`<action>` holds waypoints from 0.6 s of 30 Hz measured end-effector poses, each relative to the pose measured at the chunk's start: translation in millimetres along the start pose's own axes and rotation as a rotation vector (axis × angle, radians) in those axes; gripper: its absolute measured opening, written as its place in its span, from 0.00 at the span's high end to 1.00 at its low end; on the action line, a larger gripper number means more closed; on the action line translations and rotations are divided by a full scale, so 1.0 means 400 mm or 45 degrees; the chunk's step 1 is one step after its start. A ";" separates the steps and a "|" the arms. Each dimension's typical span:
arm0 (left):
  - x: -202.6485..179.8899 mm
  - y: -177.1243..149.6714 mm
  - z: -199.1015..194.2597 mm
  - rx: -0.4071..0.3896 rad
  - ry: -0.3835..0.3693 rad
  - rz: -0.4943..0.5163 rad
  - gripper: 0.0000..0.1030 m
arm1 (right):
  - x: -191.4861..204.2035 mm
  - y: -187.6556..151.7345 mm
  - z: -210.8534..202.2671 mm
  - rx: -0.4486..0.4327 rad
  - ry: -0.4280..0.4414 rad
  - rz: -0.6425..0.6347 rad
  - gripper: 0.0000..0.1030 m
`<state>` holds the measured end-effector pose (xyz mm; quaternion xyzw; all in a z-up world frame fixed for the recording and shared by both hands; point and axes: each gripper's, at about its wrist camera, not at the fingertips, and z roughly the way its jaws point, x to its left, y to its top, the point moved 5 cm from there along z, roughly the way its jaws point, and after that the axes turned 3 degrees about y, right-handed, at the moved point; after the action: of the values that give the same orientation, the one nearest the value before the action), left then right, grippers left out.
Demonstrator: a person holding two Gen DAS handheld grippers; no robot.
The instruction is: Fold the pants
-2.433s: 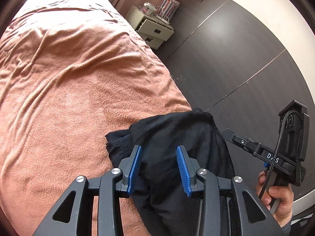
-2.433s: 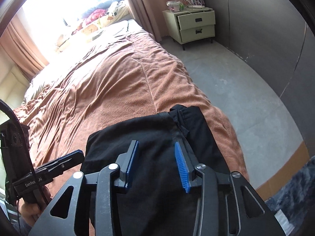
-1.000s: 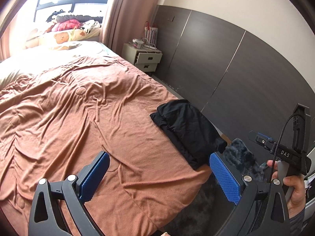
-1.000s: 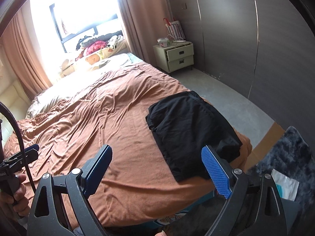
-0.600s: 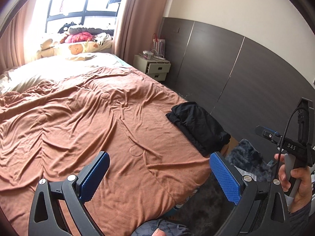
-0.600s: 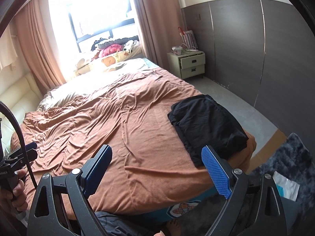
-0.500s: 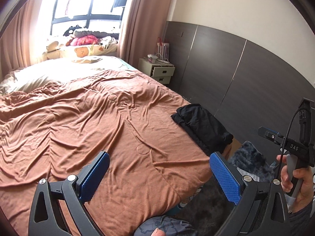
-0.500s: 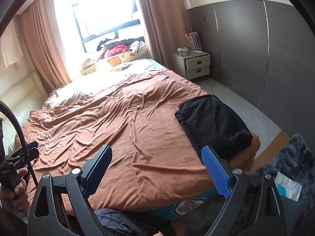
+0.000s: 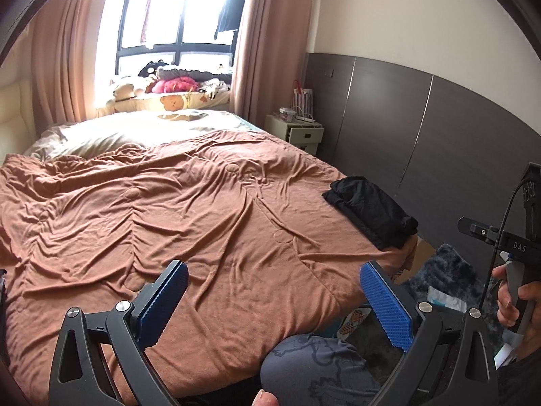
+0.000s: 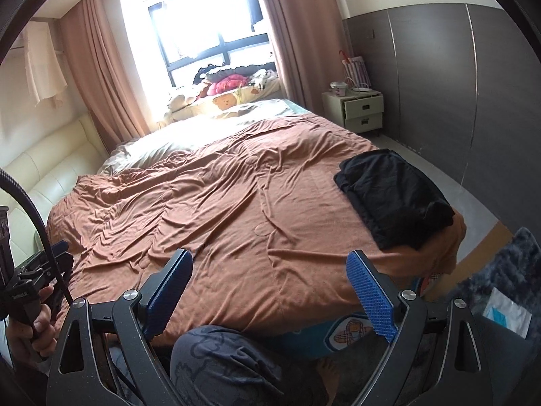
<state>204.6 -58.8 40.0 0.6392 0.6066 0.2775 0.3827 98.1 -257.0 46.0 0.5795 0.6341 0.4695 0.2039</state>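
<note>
Both grippers pulled back; pants (image 9: 370, 210) lie well beyond.

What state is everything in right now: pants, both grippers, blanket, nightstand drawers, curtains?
black pants: folded into a compact stack, lying at the bed's near right corner, untouched.
left gripper: open, holding nothing.
right gripper: open, holding nothing.
brown blanket: spread over the bed, wrinkled.
nightstand: upper drawer pulled partly out, lower one shut.
curtains: drawn apart, window uncovered.

A home bedroom: a bed (image 9: 203, 209) under a brown duvet, curtained window (image 9: 175, 17), nightstand (image 10: 363, 110).
</note>
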 end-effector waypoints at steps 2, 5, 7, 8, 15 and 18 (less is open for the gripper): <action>0.004 -0.023 -0.017 -0.007 0.007 0.004 0.00 | 0.004 -0.021 0.001 0.012 0.010 0.000 0.10; 0.007 -0.053 -0.038 -0.014 0.040 0.025 0.00 | 0.010 -0.046 -0.007 0.010 0.007 -0.009 0.10; 0.011 -0.077 -0.051 -0.015 0.055 0.031 0.00 | 0.011 -0.064 -0.013 0.004 0.009 -0.009 0.10; 0.015 -0.086 -0.057 -0.016 0.063 0.027 0.00 | 0.014 -0.077 -0.012 0.004 0.002 -0.009 0.10; 0.023 -0.162 -0.074 0.003 0.115 0.034 0.00 | 0.050 -0.162 -0.014 0.007 -0.026 -0.019 0.10; 0.023 -0.194 -0.083 -0.001 0.116 0.033 0.00 | 0.059 -0.189 -0.015 0.013 -0.038 -0.005 0.10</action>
<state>134.8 -47.0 -6.5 0.6335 0.6150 0.3117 0.3512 46.6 -228.8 -7.3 0.5862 0.6346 0.4572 0.2112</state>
